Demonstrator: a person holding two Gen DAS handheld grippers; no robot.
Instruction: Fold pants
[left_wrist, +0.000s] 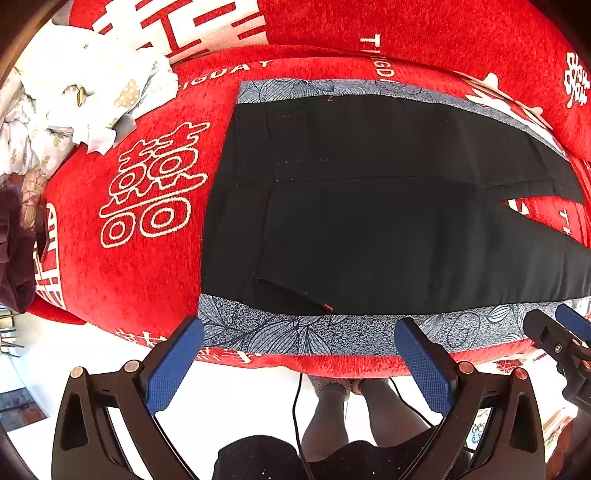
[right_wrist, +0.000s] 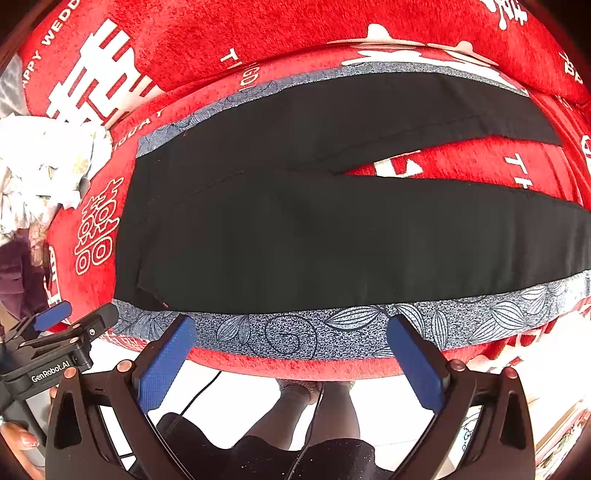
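Observation:
Black pants (left_wrist: 369, 206) lie flat on a red sofa seat, waistband at the left, the two legs spreading apart to the right; they also show in the right wrist view (right_wrist: 314, 229). A grey-blue floral band (left_wrist: 295, 334) runs along the near edge and another along the far edge (left_wrist: 314, 88); the near one shows too in the right wrist view (right_wrist: 332, 332). My left gripper (left_wrist: 299, 332) is open, hovering just before the near band close to the waist. My right gripper (right_wrist: 291, 328) is open, over the near band further along the leg. Both are empty.
The red sofa cover (left_wrist: 147, 184) carries white characters and lettering; the backrest (left_wrist: 406, 22) rises behind. A crumpled pile of pale floral cloth (left_wrist: 74, 99) lies at the sofa's left end. The person's legs (left_wrist: 343, 413) and a black cable stand below the seat edge on a white floor.

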